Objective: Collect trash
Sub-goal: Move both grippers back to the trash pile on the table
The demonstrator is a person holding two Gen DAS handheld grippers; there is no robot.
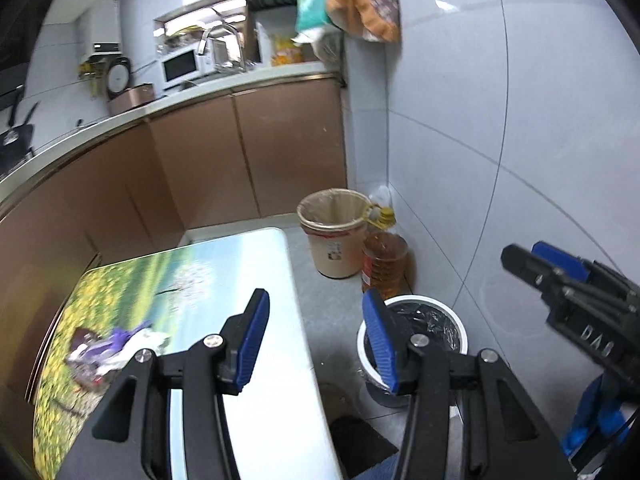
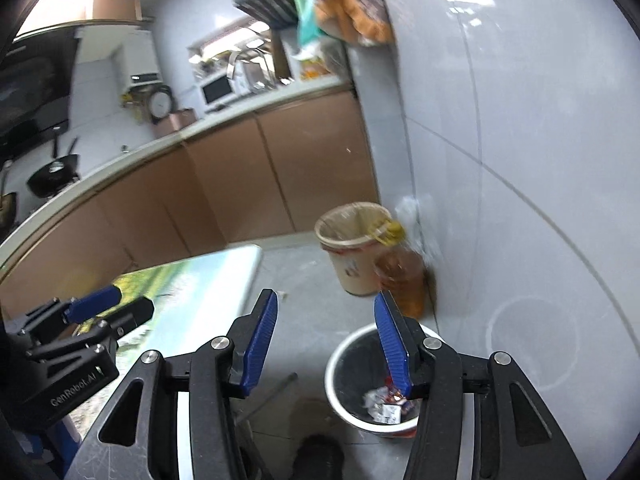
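A purple and white wrapper [image 1: 108,354] lies on the picture-printed table [image 1: 192,280] at the left. A white bin with a black liner [image 1: 436,328] stands on the floor right of the table; in the right wrist view the bin [image 2: 348,364] holds crumpled wrappers [image 2: 384,400]. My left gripper [image 1: 316,336] is open and empty above the table's right edge. My right gripper [image 2: 326,340] is open and empty above the floor, beside the bin. Each gripper shows in the other's view: the right gripper [image 1: 560,276], the left gripper [image 2: 108,308].
A beige bin with a liner [image 1: 336,232] and a bottle of amber oil [image 1: 384,264] stand in the corner by the tiled wall [image 1: 500,140]. Brown cabinets [image 1: 240,152] and a counter with a microwave [image 1: 182,66] run behind the table.
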